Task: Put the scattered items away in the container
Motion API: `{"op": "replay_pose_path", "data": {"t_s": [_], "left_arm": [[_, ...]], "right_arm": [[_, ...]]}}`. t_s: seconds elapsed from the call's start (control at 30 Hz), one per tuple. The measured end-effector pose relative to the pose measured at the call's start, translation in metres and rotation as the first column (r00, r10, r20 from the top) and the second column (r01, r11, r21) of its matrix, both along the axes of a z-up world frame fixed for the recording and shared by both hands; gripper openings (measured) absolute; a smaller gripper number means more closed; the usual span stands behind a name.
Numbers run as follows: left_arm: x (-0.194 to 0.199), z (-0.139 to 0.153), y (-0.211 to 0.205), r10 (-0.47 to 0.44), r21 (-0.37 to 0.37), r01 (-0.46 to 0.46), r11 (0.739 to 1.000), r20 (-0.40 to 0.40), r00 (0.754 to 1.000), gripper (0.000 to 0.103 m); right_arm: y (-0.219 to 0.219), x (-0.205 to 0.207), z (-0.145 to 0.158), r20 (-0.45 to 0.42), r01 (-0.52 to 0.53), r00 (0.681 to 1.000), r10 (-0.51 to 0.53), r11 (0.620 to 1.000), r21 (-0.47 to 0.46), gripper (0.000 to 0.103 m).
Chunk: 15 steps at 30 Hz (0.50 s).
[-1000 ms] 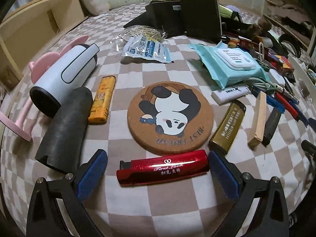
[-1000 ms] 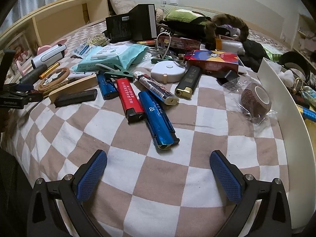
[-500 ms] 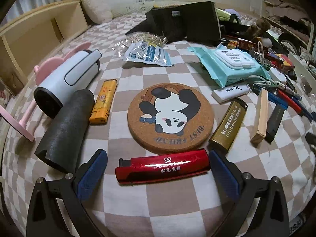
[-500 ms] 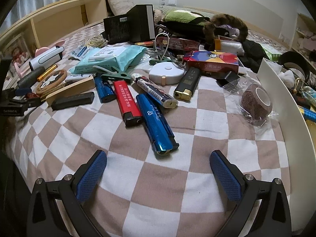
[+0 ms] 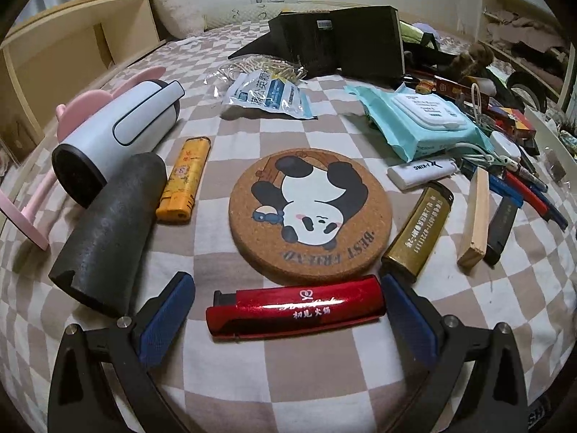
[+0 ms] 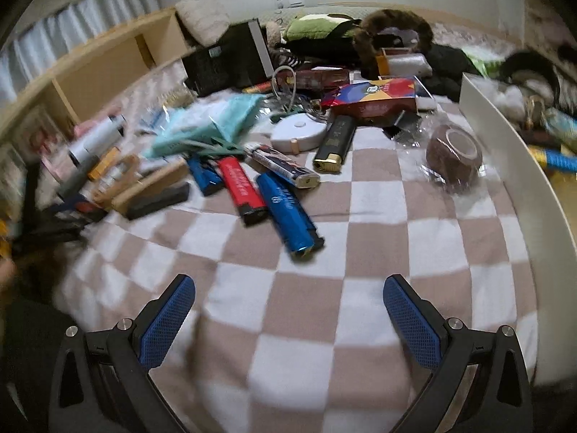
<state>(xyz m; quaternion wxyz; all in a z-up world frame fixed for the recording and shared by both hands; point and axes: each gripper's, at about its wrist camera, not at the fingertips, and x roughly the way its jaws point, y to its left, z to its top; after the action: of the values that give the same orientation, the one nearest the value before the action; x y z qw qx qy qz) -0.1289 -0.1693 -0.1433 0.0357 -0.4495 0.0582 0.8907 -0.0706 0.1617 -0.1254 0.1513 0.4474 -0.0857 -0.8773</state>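
Lying crosswise between the spread pads of the left gripper (image 5: 288, 297), a red lighter (image 5: 294, 308) is bracketed but not clamped. Just beyond it a panda coaster (image 5: 310, 213) is seen, flanked by a gold lighter (image 5: 418, 229) to the right and a black cylinder (image 5: 108, 231) to the left. The right gripper (image 6: 288, 301) is held wide over bare checkered blanket (image 6: 378, 238); ahead lies a blue lighter (image 6: 286, 213), and the white container (image 6: 523, 195) rim is seen on the right.
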Motion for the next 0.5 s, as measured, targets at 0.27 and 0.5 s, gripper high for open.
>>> {"op": "replay_pose_path", "data": {"t_s": [0.27, 0.5], "left_arm": [[0.002, 0.000, 0.000, -0.002, 0.005, 0.002, 1.000, -0.014, 1.000, 0.103], [0.002, 0.000, -0.002, -0.001, 0.018, 0.001, 1.000, -0.010, 1.000, 0.103]], "right_arm": [[-0.028, -0.008, 0.013, 0.019, -0.182, 0.982, 0.186, 0.974, -0.134, 0.103], [-0.004, -0.039, 0.005, 0.047, -0.095, 0.994, 0.098, 0.993, -0.063, 0.103]]}}
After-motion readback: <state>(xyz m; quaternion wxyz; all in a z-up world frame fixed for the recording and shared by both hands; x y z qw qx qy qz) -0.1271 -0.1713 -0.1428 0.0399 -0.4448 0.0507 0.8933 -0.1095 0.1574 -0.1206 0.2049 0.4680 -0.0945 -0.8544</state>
